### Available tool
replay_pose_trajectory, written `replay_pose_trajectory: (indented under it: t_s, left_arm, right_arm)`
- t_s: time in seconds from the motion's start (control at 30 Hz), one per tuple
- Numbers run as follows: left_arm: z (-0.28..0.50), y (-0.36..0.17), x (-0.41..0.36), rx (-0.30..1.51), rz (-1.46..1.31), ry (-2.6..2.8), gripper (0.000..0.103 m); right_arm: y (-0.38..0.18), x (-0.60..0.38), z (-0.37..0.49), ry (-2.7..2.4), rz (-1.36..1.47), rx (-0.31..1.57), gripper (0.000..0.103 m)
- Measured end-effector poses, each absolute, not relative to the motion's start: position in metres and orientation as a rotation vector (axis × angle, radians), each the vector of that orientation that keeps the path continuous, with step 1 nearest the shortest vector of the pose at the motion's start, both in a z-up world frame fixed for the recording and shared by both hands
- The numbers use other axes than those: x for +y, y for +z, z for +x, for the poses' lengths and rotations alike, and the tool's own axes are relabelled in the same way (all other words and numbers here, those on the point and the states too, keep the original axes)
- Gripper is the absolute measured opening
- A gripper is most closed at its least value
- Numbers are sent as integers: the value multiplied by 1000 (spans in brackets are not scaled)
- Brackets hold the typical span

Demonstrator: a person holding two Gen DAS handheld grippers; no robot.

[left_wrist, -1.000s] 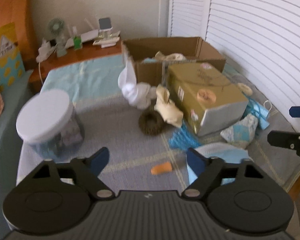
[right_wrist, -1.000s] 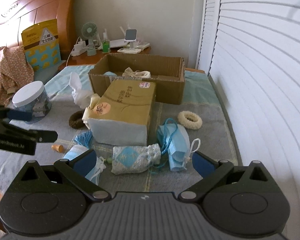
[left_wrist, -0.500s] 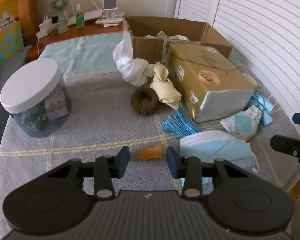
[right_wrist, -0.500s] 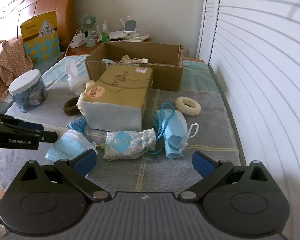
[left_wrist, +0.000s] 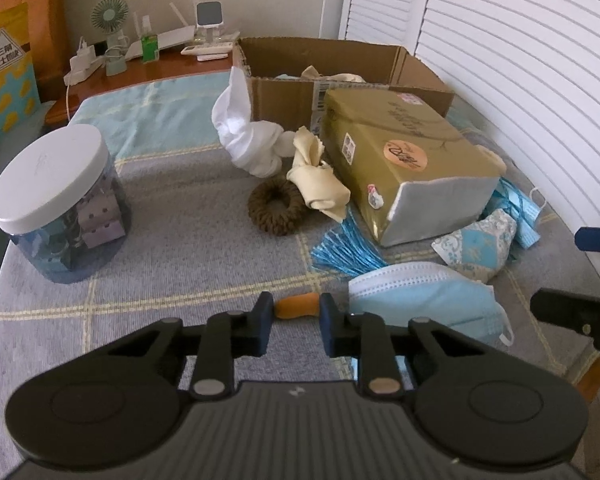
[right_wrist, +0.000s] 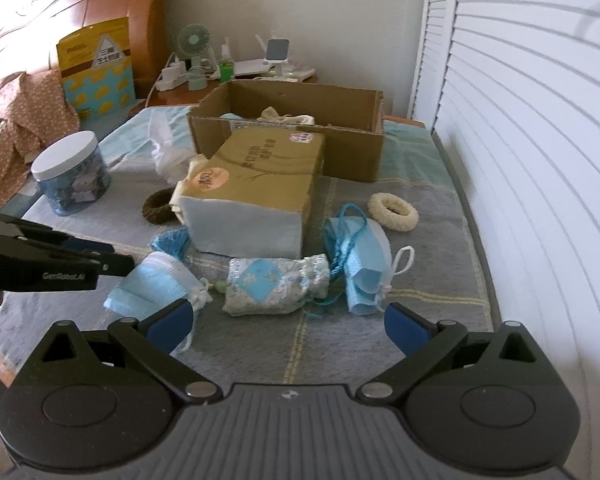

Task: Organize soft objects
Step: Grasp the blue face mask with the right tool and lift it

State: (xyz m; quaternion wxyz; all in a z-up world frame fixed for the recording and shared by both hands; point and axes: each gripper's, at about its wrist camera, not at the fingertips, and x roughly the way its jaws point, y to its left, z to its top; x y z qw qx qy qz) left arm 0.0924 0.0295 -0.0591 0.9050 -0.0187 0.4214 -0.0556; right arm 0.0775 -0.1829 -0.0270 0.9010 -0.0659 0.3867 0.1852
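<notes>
A small orange foam piece point(left_wrist: 300, 306) lies on the grey checked bed cover point(left_wrist: 188, 248), and my left gripper point(left_wrist: 294, 309) is shut on it, one pad pressing each end. My right gripper point(right_wrist: 288, 322) stands open above the cover with nothing between its fingers; a patterned blue pouch point(right_wrist: 276, 284) lies just beyond it. A light-blue face mask point(left_wrist: 420, 300) sits right of the orange piece. Other soft items lie around a gold box point(left_wrist: 400, 152): white cloth point(left_wrist: 252, 140), cream cloth point(left_wrist: 316, 188), brown scrunchie point(left_wrist: 276, 212), blue tassel point(left_wrist: 344, 252), cream scrunchie point(right_wrist: 394, 212), a second mask point(right_wrist: 364, 264).
An open cardboard box point(left_wrist: 340, 52) holding some cloth stands behind the gold box. A clear jar with a white lid point(left_wrist: 56, 204) stands at the left. A nightstand point(left_wrist: 140, 68) with a fan and chargers is at the back. Louvred doors point(right_wrist: 520, 140) border the right side.
The left gripper's jaws have come together from wide apart onto the orange piece, and its view has drawn closer to the cover. The right gripper has stayed open and hardly moved.
</notes>
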Motion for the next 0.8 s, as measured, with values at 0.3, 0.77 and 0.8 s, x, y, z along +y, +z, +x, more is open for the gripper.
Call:
replay_pose_trajectory:
  t_s: [0.3, 0.77, 0.8]
  left_arm:
    - [91, -60, 44, 865, -7, -149, 23]
    - [84, -58, 71, 844, -4, -196, 23]
    - [83, -58, 72, 842, -3, -197, 23]
  right_arm:
    - [-30, -158, 76, 471, -189, 819, 103]
    - [-43, -95, 80, 591, -338, 819, 102]
    - [-45, -91, 81, 595, -353, 820, 101]
